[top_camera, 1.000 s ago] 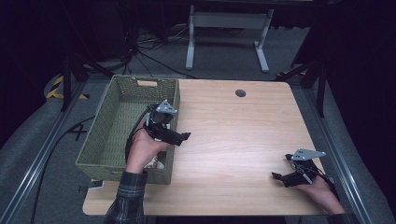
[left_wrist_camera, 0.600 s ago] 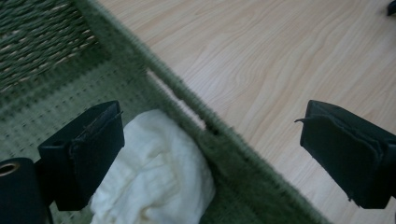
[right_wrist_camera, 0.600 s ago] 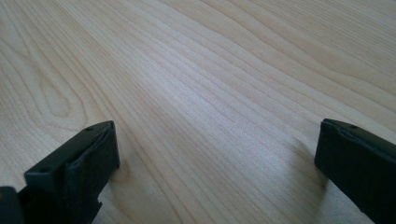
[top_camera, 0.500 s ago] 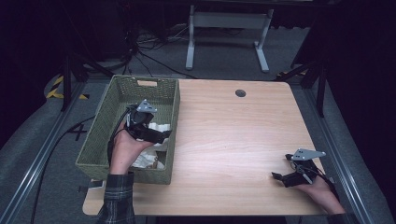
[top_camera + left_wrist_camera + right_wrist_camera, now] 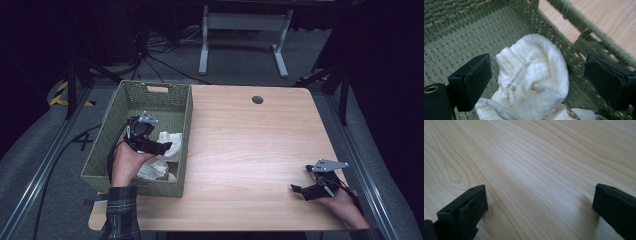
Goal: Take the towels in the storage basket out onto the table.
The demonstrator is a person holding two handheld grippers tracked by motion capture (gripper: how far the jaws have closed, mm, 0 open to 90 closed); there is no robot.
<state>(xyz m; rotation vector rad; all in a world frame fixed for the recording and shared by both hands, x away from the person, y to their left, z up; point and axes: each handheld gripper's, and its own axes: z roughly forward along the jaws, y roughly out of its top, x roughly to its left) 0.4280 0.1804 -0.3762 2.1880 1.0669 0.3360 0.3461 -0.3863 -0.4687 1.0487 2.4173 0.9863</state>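
The right gripper [image 5: 539, 207] shows its two black jaws, which rise from the bottom corners and stand wide apart with nothing between them. Under them lies the pale wooden table top [image 5: 536, 162] with long wavy grain lines, which run from the upper left to the lower right. The left jaw looks very close to the wood and throws a soft shadow on it.
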